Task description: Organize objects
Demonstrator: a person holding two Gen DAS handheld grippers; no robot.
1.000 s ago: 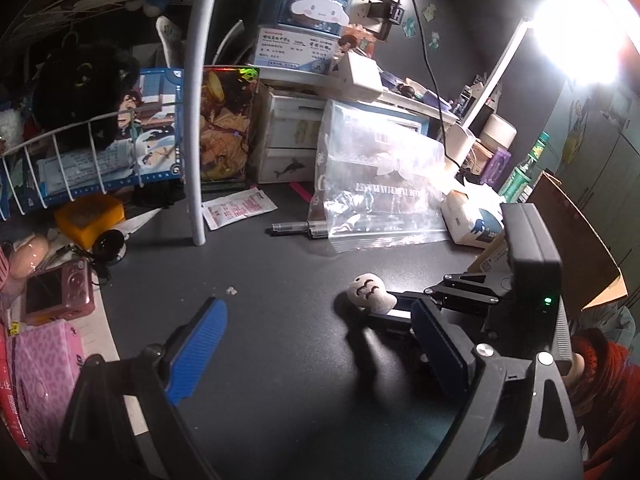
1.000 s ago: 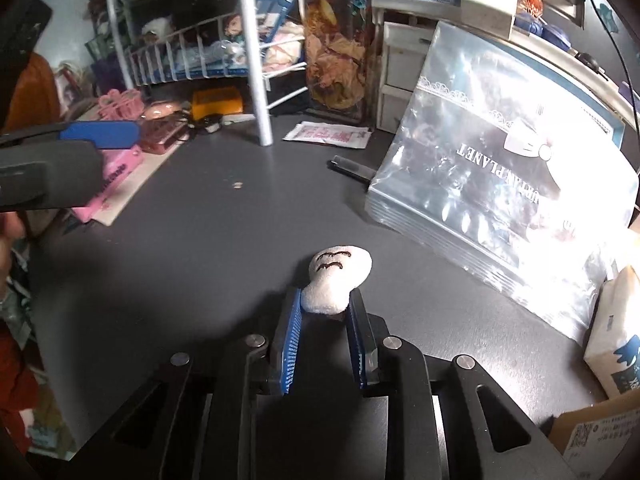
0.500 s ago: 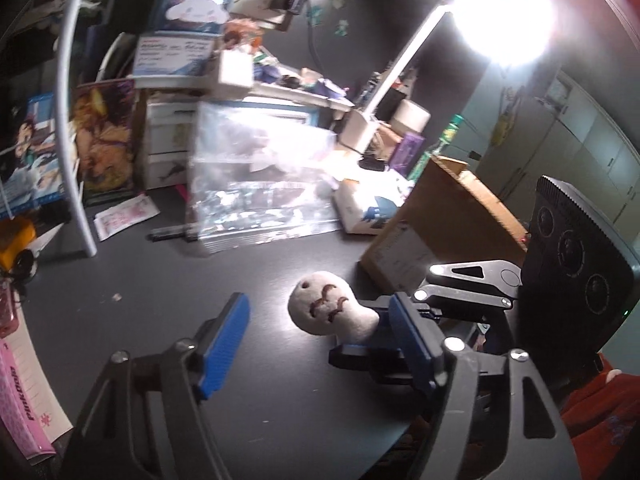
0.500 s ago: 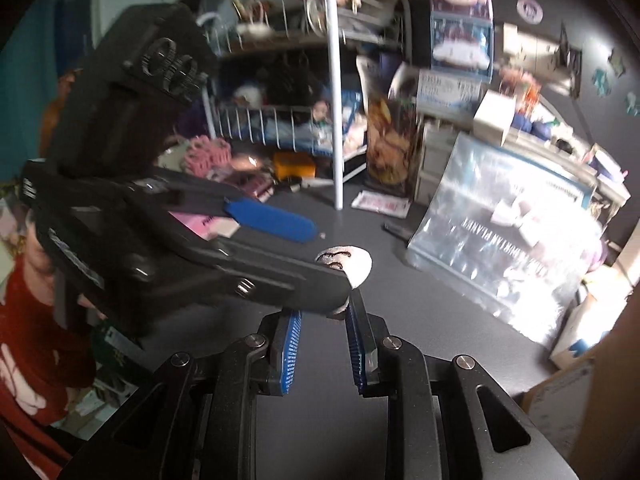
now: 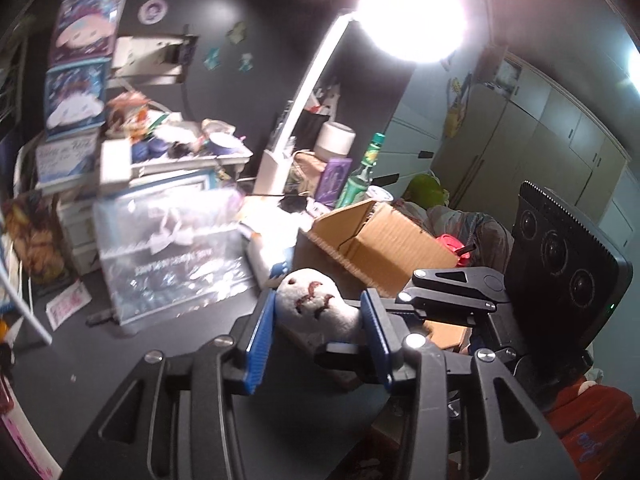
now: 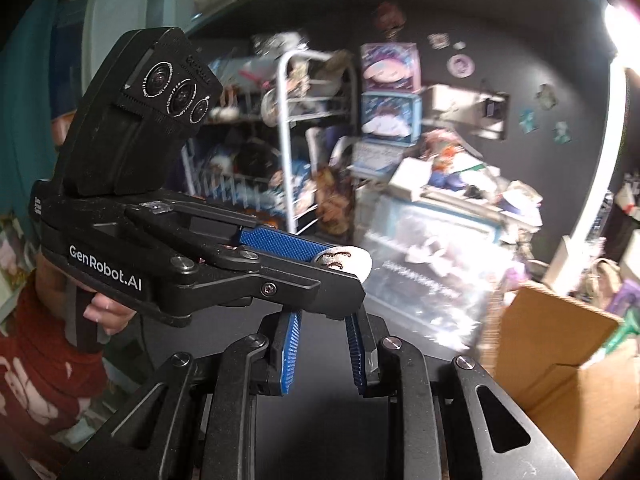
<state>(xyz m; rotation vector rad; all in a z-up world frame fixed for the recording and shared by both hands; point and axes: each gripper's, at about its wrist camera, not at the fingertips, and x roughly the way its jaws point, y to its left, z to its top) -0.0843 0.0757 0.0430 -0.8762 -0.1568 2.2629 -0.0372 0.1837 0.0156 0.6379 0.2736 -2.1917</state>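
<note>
A small white plush ghost [image 5: 316, 304] with dark stitched marks is lifted above the dark desk. My left gripper [image 5: 316, 320] has closed its blue pads on the plush. In the right wrist view the left gripper [image 6: 320, 268] crosses in front, and the plush [image 6: 344, 262] peeks past its tip. My right gripper [image 6: 322, 344] sits just below it with its jaws parted wider than before; whether its pads still touch the plush is hidden by the left gripper.
An open cardboard box [image 5: 380, 240] stands to the right, also seen in the right wrist view [image 6: 560, 340]. A clear zip bag [image 5: 172, 256] leans on white drawers. A lit desk lamp [image 5: 412, 20] glares. A white wire rack [image 6: 288, 136] stands at the back left.
Both grippers rose from the desk with the plush. My left gripper closed around it from the side. My right gripper's jaws widened.
</note>
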